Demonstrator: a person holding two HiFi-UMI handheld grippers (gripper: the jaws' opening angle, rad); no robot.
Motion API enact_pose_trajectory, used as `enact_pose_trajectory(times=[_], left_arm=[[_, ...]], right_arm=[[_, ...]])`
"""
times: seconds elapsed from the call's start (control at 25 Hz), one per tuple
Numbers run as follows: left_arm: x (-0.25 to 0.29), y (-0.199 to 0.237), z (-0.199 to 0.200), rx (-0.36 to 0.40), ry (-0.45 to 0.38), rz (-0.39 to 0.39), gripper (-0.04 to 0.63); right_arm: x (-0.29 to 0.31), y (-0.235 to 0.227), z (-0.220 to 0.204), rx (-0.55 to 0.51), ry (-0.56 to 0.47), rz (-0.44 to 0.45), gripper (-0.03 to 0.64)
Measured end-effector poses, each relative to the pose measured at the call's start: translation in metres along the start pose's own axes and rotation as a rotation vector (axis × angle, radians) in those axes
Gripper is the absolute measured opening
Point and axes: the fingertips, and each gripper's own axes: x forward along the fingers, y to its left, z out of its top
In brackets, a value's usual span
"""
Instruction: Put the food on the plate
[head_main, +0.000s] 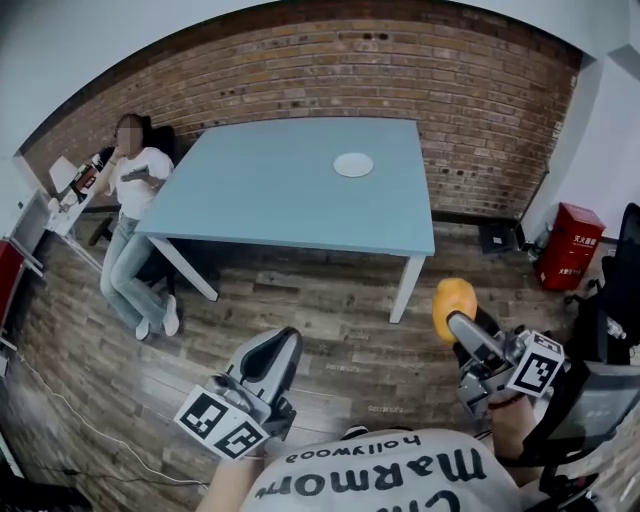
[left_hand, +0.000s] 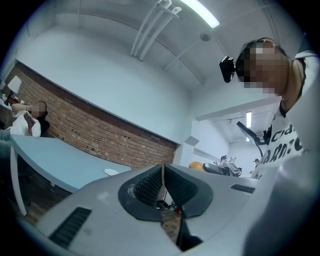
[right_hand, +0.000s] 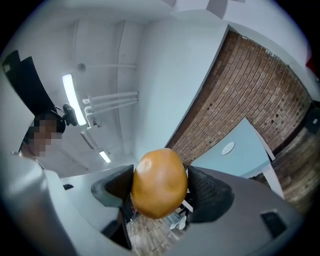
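Observation:
A round orange-brown bun (right_hand: 159, 183) sits between the jaws of my right gripper (right_hand: 160, 187), which is shut on it. In the head view that bun (head_main: 453, 303) is held up over the wooden floor, right of the table's near leg, by my right gripper (head_main: 455, 318). A small white plate (head_main: 353, 164) lies on the light blue table (head_main: 260, 190), far from both grippers. It shows small in the right gripper view as the plate (right_hand: 228, 148) and in the left gripper view as the plate (left_hand: 111, 172). My left gripper (head_main: 268, 358) is low at the left, shut and empty (left_hand: 163, 182).
A person (head_main: 135, 220) sits at the table's left end beside a brick wall (head_main: 400, 80). A red box (head_main: 569, 246) stands on the floor at the right, with a black chair (head_main: 615, 300) near my right side. The floor is wooden planks.

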Motion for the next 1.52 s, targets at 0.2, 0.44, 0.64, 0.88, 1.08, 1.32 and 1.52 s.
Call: enact_pose_trajectory(times=[0.2,0.44,0.64,0.88,1.08,1.32,1.52], left_arm=[[0.016,0.021,-0.010,-0.019,0.003,-0.021,0.020],[0.055,0.042,-0.009,-0.018,0.016,-0.030,0.020],[0.093,0.076,-0.009,-0.017,0.013,0.009,0.020],[0.152,0.121,-0.006,-0.020,0.008,0.055,0.020],[0.206,0.152,-0.001,-0.027,0.010,0.073,0.020],[0.260,0.187,0.005,-0.033,0.005,0.093,0.020],[0.301,0.211,0.004,-0.041,0.008,0.107,0.020]], right_arm=[[0.020,-0.019,-0.001,0.003,0.003,-0.003,0.324],[0.044,-0.051,0.019,0.047,-0.007,0.010,0.324],[0.078,-0.093,0.046,0.047,0.005,0.033,0.324],[0.128,-0.155,0.081,0.064,0.044,0.056,0.324],[0.165,-0.199,0.112,0.075,0.079,0.072,0.324],[0.203,-0.244,0.145,0.081,0.104,0.086,0.324],[0.226,-0.279,0.168,0.093,0.119,0.093,0.324]])
